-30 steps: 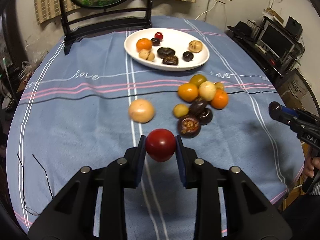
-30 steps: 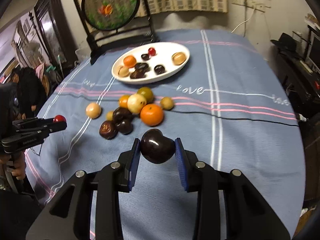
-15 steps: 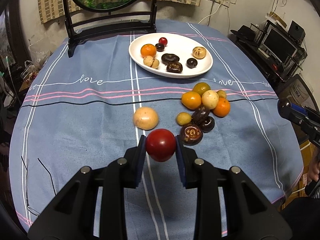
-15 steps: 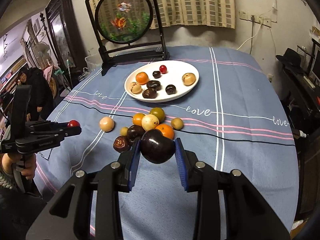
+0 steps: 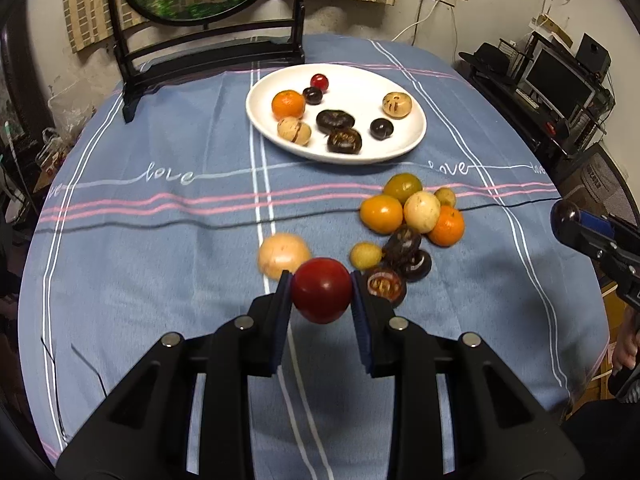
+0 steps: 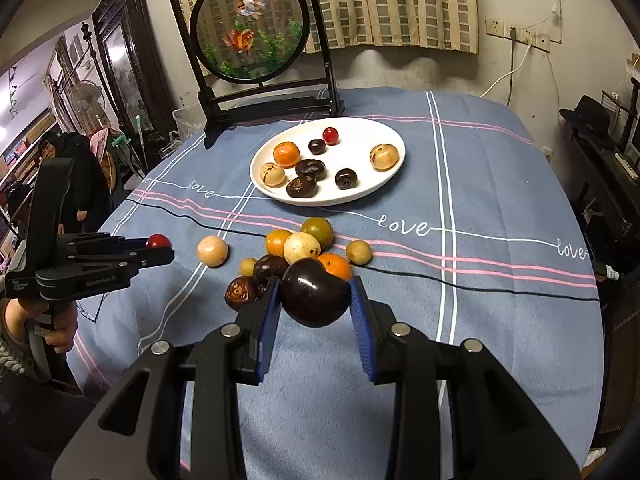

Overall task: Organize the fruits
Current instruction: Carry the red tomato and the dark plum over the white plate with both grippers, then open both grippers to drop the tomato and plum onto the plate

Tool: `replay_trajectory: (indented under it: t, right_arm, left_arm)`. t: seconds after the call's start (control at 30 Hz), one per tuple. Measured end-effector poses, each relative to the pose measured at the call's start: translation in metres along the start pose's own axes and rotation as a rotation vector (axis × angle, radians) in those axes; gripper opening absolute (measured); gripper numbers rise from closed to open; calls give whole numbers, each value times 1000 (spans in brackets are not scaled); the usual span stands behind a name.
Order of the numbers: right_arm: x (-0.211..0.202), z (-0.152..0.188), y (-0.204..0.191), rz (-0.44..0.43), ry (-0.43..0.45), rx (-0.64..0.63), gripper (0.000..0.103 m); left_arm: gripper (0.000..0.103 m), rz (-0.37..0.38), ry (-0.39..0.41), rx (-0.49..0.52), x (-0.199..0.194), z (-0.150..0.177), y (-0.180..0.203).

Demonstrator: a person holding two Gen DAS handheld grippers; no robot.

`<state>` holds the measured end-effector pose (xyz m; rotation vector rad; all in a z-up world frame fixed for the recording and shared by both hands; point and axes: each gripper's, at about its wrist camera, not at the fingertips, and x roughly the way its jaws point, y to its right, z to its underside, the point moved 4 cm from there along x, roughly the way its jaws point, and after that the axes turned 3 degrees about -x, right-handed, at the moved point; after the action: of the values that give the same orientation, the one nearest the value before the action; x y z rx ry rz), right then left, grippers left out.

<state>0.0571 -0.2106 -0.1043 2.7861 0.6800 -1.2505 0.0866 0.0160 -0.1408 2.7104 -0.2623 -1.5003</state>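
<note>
My left gripper (image 5: 321,294) is shut on a round red fruit (image 5: 321,290) and holds it above the blue cloth, short of the loose fruit. My right gripper (image 6: 314,300) is shut on a dark purple fruit (image 6: 314,298), held above the near side of the fruit pile (image 6: 304,248). The white plate (image 5: 404,100) lies at the far middle of the table and holds several fruits; it also shows in the right wrist view (image 6: 360,132). A pale round fruit (image 5: 282,256) lies just beyond my left fingers. The left gripper shows at the left of the right wrist view (image 6: 158,246).
A round fish screen on a black stand (image 6: 256,64) stands behind the plate. The round table's blue cloth (image 5: 140,240) drops off at every side. A person (image 6: 60,160) stands beyond the table's left. Shelves with electronics (image 5: 560,80) are at the right.
Both grippers have risen and tilted up with their fruits, so the plate and screen sit lower and larger in view. The fruits on the table have not moved.
</note>
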Motion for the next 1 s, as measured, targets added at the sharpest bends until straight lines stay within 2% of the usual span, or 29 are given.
replay_trajectory:
  t: [0.4, 0.77, 1.0]
  right_arm:
    - [43, -47, 18, -20, -4, -14, 35]
    - [126, -95, 46, -49, -30, -9, 35]
    - [173, -119, 63, -22, -37, -9, 35]
  left_arm:
    - [29, 34, 2, 75, 45, -80, 28]
    - [29, 40, -3, 82, 125, -177, 34]
    - [29, 54, -29, 77, 178, -210, 41]
